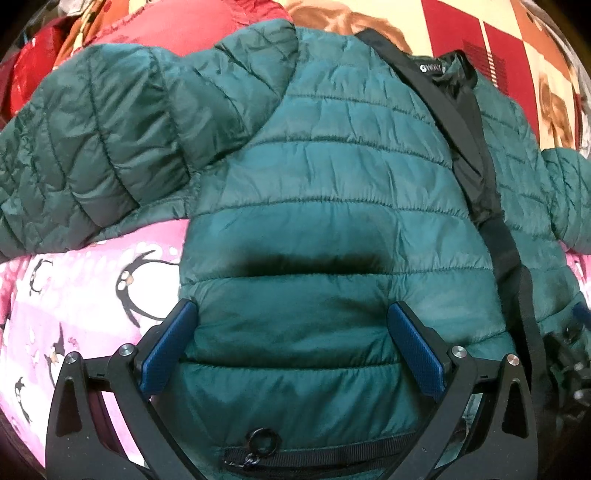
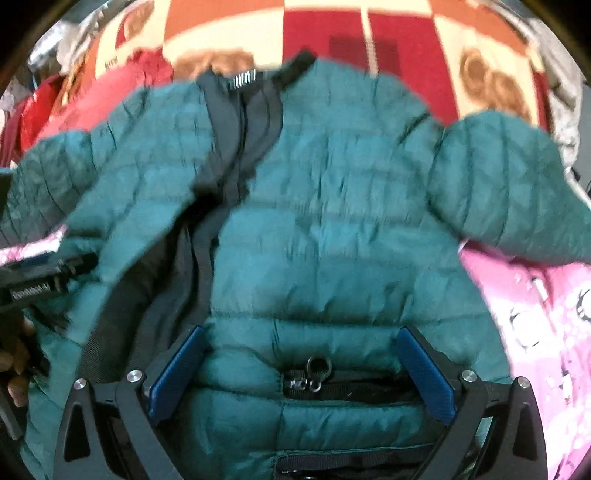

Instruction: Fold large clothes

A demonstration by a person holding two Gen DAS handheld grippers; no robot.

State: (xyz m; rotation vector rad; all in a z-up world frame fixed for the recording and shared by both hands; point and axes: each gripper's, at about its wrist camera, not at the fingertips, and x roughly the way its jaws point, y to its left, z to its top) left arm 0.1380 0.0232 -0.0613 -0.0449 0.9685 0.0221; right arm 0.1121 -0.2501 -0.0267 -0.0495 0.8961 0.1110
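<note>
A dark teal quilted puffer jacket [image 1: 332,177] lies front-up on a pink penguin-print blanket [image 1: 74,295], with its black zipper placket [image 1: 476,155] running from the collar down. Its left sleeve [image 1: 85,147] is spread out to the side. My left gripper [image 1: 295,321] hovers open over the jacket's left front panel, above a pocket zipper pull [image 1: 261,443]. In the right wrist view the same jacket [image 2: 351,221] fills the frame, somewhat blurred. My right gripper [image 2: 303,343] is open over the right front panel, its blue pads [image 2: 424,373] either side of a pocket zipper [image 2: 317,373].
Behind the jacket a red, cream and orange patterned blanket [image 2: 332,40] covers the surface. A red garment [image 1: 177,29] lies at the far left. The left gripper's black body [image 2: 40,280] and a hand [image 2: 18,369] show at the left edge of the right wrist view.
</note>
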